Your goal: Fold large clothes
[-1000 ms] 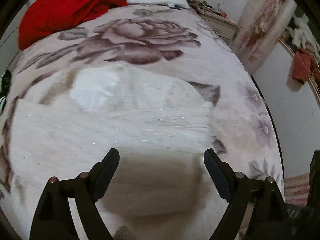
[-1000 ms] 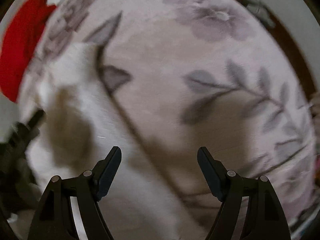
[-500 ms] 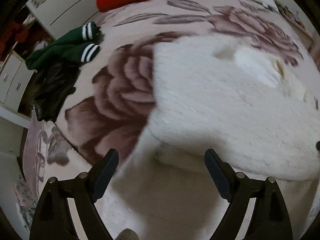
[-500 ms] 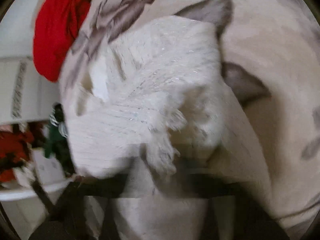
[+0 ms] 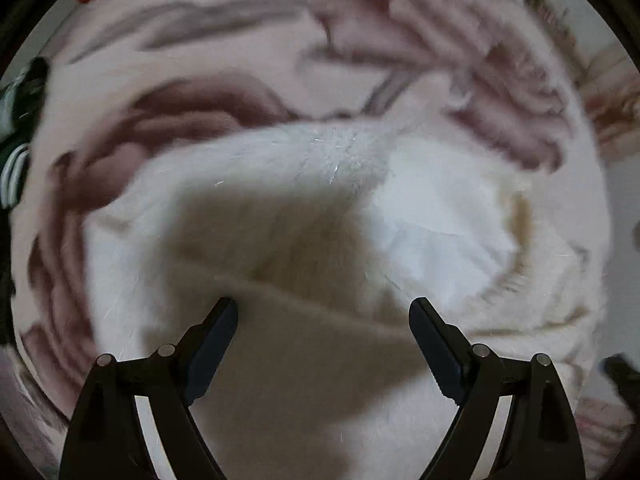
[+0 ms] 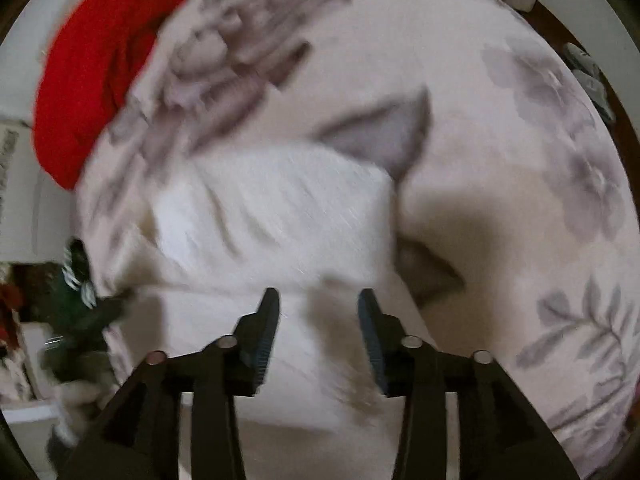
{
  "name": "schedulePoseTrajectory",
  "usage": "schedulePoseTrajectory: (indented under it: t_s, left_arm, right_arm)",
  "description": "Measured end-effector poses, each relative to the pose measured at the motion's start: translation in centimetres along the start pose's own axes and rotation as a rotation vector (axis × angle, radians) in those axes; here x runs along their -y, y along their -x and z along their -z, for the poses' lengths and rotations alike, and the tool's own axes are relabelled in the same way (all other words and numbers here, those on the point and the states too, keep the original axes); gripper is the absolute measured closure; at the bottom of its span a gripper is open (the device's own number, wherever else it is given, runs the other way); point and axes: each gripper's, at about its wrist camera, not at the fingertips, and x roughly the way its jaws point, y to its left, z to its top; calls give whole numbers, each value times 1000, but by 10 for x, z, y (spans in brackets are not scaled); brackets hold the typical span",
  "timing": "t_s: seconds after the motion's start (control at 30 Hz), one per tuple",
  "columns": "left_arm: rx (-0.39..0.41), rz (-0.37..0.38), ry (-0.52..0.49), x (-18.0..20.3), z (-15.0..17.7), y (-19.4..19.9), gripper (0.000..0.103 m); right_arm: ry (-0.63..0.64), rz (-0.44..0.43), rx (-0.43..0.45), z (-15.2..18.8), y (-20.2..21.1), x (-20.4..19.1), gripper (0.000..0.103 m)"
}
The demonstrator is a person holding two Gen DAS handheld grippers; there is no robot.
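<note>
I am folding a big fluffy white sweater (image 5: 304, 216) that lies on the bed, on top of a blanket with big flowers (image 5: 224, 60) on it. My left gripper (image 5: 324, 312) points straight down over the sweater, and its jaws are wide apart with nothing in them. Right under it is a soft fold of the sweater, and a smooth white patch (image 5: 436, 224), maybe the inside of the neck, shows just beside that. My right gripper (image 6: 319, 304) is over the near part of the same sweater (image 6: 272, 208). Its jaws are about half apart and opening, and I do not see any cloth pinched between them. I think one fold is done and I am about to grab for the next one. A few things could go wrong. The sweater is thick and fuzzy, so my jaws could pinch only the top fluff and the cloth could slip out when I lift. I could also grab too deep and catch the blanket too, since both are pale and soft, and then the blanket would come up with it. If my two grippers lift at different times, the fold could end up crooked. The pictures are blurry, so I cannot tell just where the sweater's edge is. A red cloth (image 6: 92, 80) sits far up the bed, and a dark green garment with white stripes (image 6: 80, 276) is off the left side.
</note>
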Motion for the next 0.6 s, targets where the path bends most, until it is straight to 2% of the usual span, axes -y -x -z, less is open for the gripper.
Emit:
schedulePoseTrajectory:
  t_s: [0.07,0.13,0.17,0.2,0.23,0.27,0.33,0.4,0.43,0.47,0.5,0.6]
  left_arm:
    - [-41,-51,-58,10,-7,-20,16]
    - [5,-109,-175,27,-3,-25,18]
    - [36,-118,-235,36,3,-25,32]
    - [50,-114,-260,40,8,-25,50]
    - [69,-97,-292,46,14,-24,60]
    - [83,-92,-312,50,19,-24,81]
    - [117,-122,-332,53,26,-24,93]
    - [144,-86,-291,45,28,-22,99]
    - [152,-73,-280,43,29,-20,99]
    - [166,-67,-278,43,31,-17,100]
    - [180,-69,-284,42,33,-13,101]
    - [238,-69,-301,49,34,2,102]
  right_arm:
    - [8,-31,-14,-20,-9,-14,57]
    - [55,-46,-41,-40,-32,-35,56]
    - [79,-59,-65,-46,-47,-48,56]
    - [97,-72,-91,-49,-61,-58,56]
    - [117,-79,-113,-50,-75,-65,54]
    - [152,-76,-146,-51,-93,-77,49]
    - [211,-32,-200,-49,-125,-95,49]
    - [254,33,-255,-44,-152,-106,49]
    - [256,52,-243,-41,-155,-107,56]
    - [256,61,-209,-39,-153,-108,89]
    - [262,67,-189,-38,-150,-111,92]
    - [251,67,-133,-39,-138,-118,94]
